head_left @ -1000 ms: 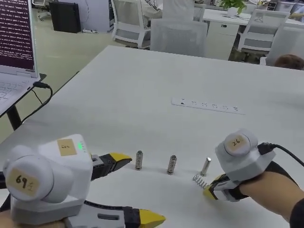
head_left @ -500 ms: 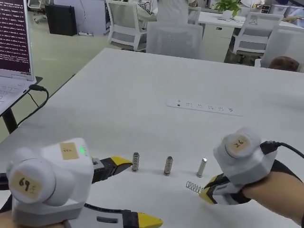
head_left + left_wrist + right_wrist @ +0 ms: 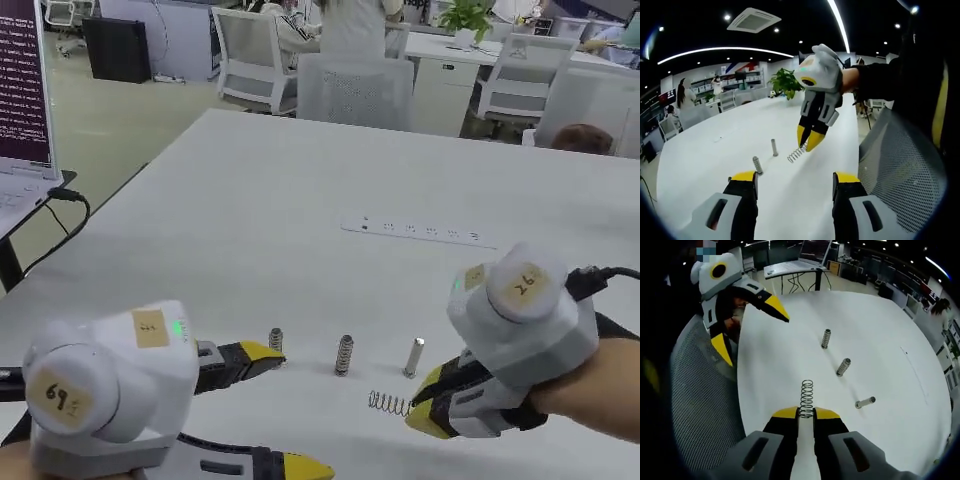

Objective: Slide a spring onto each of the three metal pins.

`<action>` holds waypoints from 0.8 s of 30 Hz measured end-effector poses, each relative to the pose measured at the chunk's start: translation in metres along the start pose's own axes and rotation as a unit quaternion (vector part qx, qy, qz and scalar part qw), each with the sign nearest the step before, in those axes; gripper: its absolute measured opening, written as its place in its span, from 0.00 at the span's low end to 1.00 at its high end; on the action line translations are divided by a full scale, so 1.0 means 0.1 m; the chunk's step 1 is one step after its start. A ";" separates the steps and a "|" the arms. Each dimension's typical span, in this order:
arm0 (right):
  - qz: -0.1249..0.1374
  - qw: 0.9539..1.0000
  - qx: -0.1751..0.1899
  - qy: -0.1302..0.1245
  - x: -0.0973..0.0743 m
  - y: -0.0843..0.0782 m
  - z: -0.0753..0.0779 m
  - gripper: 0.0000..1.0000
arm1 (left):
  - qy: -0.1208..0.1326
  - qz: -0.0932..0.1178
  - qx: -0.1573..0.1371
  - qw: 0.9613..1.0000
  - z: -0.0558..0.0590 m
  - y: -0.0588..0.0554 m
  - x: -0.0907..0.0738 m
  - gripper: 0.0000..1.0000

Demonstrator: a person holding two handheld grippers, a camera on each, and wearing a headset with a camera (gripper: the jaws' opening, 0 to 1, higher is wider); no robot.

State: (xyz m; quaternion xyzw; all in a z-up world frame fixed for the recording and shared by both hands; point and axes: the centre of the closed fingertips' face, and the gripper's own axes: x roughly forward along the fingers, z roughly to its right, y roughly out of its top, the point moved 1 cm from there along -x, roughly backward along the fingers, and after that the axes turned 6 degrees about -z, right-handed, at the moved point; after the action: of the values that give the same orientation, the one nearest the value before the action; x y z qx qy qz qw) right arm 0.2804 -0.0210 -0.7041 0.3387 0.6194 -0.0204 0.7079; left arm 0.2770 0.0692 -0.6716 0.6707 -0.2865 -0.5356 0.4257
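Row of three upright silver metal pins [image 3: 344, 355] on the white flat table [image 3: 300, 200]. My left claw [image 3: 293, 408] sits left of it; my right claw [image 3: 422, 408], before the rightmost pin, carries the coiled steel wire spring [image 3: 388, 403].

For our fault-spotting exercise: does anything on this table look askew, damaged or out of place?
Nothing stands out: left pin and middle pin carry springs, right pin stands bare and upright, right gripper holds the last spring.

"69": left gripper [image 3: 295, 408]; "26": right gripper [image 3: 420, 402]
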 end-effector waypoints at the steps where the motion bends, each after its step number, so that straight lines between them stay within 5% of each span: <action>1: 0.003 1.000 -0.007 0.005 -0.02 0.03 -0.03 0.08 | -0.003 0.001 0.004 1.000 0.01 0.01 0.00 0.52; 13: 0.011 0.994 -0.094 0.064 -0.18 0.21 -0.40 0.08 | -0.042 0.001 0.043 0.998 0.17 0.03 0.08 0.35; 24: 0.004 0.988 -0.131 0.087 -0.18 0.29 -0.56 0.08 | -0.071 0.011 0.068 0.995 0.35 0.07 0.11 0.17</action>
State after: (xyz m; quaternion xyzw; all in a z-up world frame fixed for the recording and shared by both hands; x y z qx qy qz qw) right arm 0.2406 0.0221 -0.6749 0.2458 0.6745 0.0930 0.6899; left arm 0.2469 0.0470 -0.6729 0.6551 -0.3591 -0.5567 0.3633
